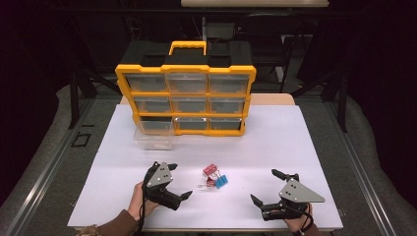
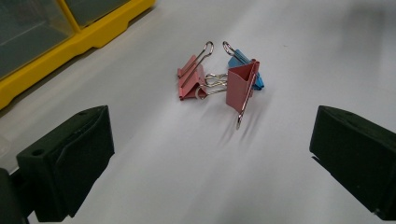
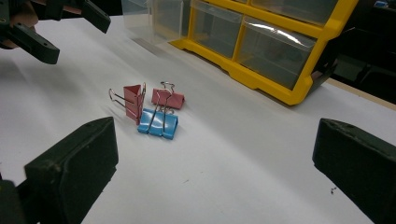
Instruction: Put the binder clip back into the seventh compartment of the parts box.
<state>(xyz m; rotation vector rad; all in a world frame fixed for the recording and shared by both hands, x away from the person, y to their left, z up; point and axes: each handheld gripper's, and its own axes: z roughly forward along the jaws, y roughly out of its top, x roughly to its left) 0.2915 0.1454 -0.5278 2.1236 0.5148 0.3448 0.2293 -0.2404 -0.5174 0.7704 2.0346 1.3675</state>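
High view, L to R: left gripper [image 1: 173, 182] is sitting w/ jaws wide apart, holding nothing, just left of the binder clips [image 1: 215, 176]. Clips – two pink, one blue [image 2: 246, 66] – are lying bunched & touching on the white table [image 1: 275, 142], well in front of the yellow drawer organizer [image 1: 186, 93]. Right gripper [image 1: 264, 186] is resting right of clips, gaping, empty. Risk, imo: wire handles are interlocking, so grabbing one clip could be dragging its neighbours along.

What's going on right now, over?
Left gripper and right gripper open, holding nothing. Binder clips clustered between them, untouched. Path clear; clear drawer pulled out.
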